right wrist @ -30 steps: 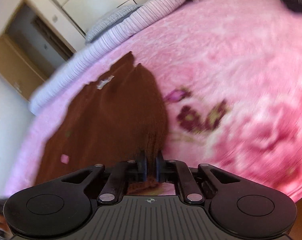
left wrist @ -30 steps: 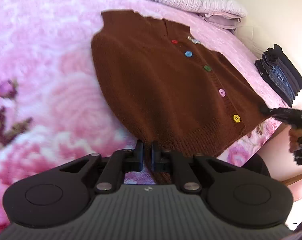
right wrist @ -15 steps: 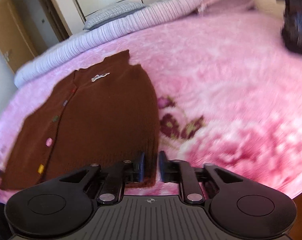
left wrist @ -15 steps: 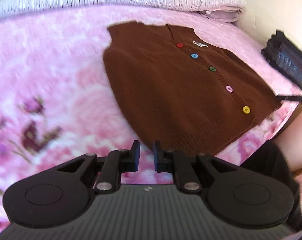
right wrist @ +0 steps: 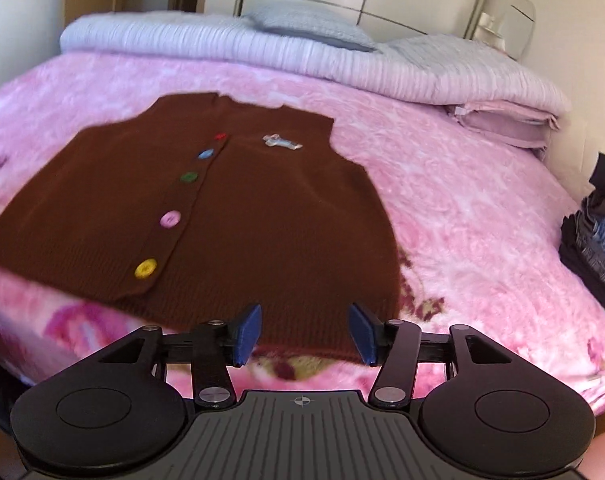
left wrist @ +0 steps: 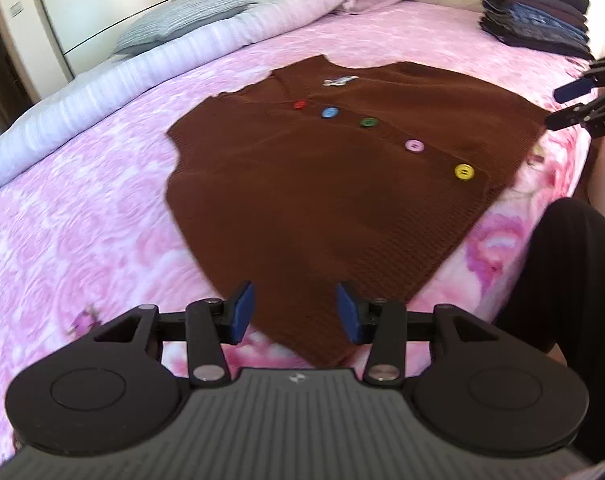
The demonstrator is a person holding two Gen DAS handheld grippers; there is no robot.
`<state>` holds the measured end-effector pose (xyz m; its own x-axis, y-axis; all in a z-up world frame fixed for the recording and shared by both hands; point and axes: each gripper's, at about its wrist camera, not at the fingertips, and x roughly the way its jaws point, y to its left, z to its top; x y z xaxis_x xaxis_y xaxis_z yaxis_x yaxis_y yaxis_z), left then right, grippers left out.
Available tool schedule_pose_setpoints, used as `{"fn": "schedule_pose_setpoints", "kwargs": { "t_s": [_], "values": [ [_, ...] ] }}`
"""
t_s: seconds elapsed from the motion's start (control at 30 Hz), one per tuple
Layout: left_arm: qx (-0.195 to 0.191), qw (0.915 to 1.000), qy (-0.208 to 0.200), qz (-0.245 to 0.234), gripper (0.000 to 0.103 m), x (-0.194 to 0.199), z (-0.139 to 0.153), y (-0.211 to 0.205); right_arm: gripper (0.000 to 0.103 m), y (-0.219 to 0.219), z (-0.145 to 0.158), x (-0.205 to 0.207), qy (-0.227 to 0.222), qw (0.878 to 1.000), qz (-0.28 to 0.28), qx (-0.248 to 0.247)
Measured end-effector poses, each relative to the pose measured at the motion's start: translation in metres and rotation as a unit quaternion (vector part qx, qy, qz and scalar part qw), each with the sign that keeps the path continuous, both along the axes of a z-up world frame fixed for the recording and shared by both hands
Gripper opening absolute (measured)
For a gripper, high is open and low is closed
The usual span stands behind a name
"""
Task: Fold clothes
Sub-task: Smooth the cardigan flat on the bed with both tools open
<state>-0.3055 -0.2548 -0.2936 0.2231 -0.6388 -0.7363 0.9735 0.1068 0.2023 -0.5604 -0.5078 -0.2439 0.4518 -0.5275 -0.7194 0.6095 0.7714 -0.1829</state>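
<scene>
A brown knit vest [left wrist: 302, 184] with several coloured buttons lies flat, front up, on the pink floral blanket [left wrist: 82, 208]. It also shows in the right wrist view [right wrist: 262, 216]. My left gripper [left wrist: 294, 312] is open and empty, just above the vest's lower left hem corner. My right gripper [right wrist: 305, 334] is open and empty, just above the lower right hem corner. The right gripper's fingers also show at the right edge of the left wrist view [left wrist: 574, 102], open beside the vest's hem.
A stack of folded dark clothes [left wrist: 538, 12] sits at the bed's far right, also in the right wrist view [right wrist: 594, 240]. Striped quilts and pillows [right wrist: 302, 52] line the head of the bed. My dark-clothed leg [left wrist: 570, 280] stands at the bed's near edge.
Both grippers have let go of the vest's hem corners, opened wide and drawn back. The vest now lies flat on the blanket.
</scene>
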Motion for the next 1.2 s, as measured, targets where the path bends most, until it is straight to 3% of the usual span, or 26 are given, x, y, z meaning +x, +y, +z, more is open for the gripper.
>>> {"fn": "schedule_pose_setpoints", "kwargs": {
  "t_s": [0.13, 0.23, 0.5, 0.8, 0.9, 0.97, 1.1, 1.2],
  "values": [
    [-0.001, 0.9999, 0.007, -0.008, 0.045, -0.007, -0.005, -0.007, 0.053, 0.009, -0.005, 0.004, 0.009, 1.000, -0.013, 0.013],
    [-0.004, 0.9999, 0.008, -0.010, 0.057, -0.012, -0.008, -0.010, 0.053, 0.014, -0.004, 0.004, 0.015, 0.999, -0.029, 0.015],
    [-0.014, 0.9995, 0.022, -0.015, 0.058, -0.019, -0.008, -0.014, 0.053, 0.020, 0.001, 0.006, 0.015, 0.998, -0.050, 0.026],
    [-0.015, 0.9998, 0.013, -0.007, 0.066, -0.015, -0.009, -0.015, 0.053, 0.020, 0.000, 0.007, 0.007, 0.998, -0.051, 0.033],
    [-0.017, 0.9998, 0.013, -0.004, 0.075, -0.013, -0.009, -0.015, 0.053, 0.021, -0.001, 0.009, 0.006, 0.998, -0.049, 0.035],
    [-0.019, 0.9997, 0.014, -0.003, 0.087, -0.011, -0.010, -0.014, 0.053, 0.021, -0.002, 0.010, 0.004, 0.998, -0.048, 0.035],
    [-0.021, 0.9996, 0.017, -0.001, 0.087, -0.003, -0.008, -0.011, 0.053, 0.023, -0.002, 0.012, -0.001, 0.999, -0.039, 0.032],
    [-0.017, 0.9998, 0.005, -0.003, 0.087, 0.006, -0.007, -0.007, 0.063, 0.028, 0.001, 0.016, -0.003, 0.999, -0.025, 0.022]
  ]
}}
